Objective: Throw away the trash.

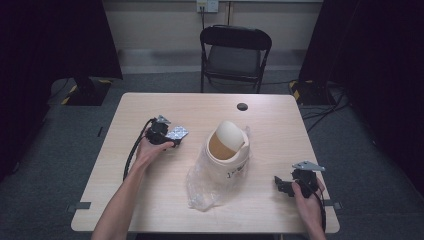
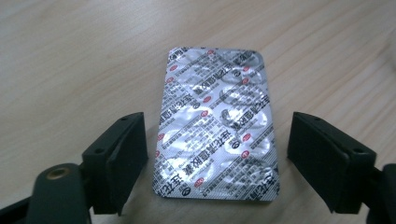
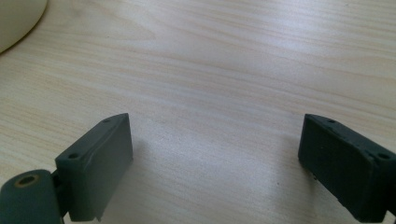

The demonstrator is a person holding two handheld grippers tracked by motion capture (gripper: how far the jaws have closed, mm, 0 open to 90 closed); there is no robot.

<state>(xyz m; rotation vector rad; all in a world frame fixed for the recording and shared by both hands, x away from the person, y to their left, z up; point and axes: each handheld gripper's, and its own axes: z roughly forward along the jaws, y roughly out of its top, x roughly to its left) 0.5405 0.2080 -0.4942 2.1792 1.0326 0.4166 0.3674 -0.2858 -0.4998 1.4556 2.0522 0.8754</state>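
The left gripper [image 2: 217, 154] straddles a silver blister pack [image 2: 217, 123] lying flat on the table [image 1: 150, 195], left of the small bin [image 1: 228, 145], jaws spread and not touching it (print readable only close up). The right gripper [image 3: 217, 163], near right, gapes over bare wood.

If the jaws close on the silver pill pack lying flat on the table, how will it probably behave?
The pill pack is thin foil lying flat on the table, so it is probably very light and may bend a little. Its shiny surface looks smooth, so it may slide away. The left gripper stands open around it, not pressing.
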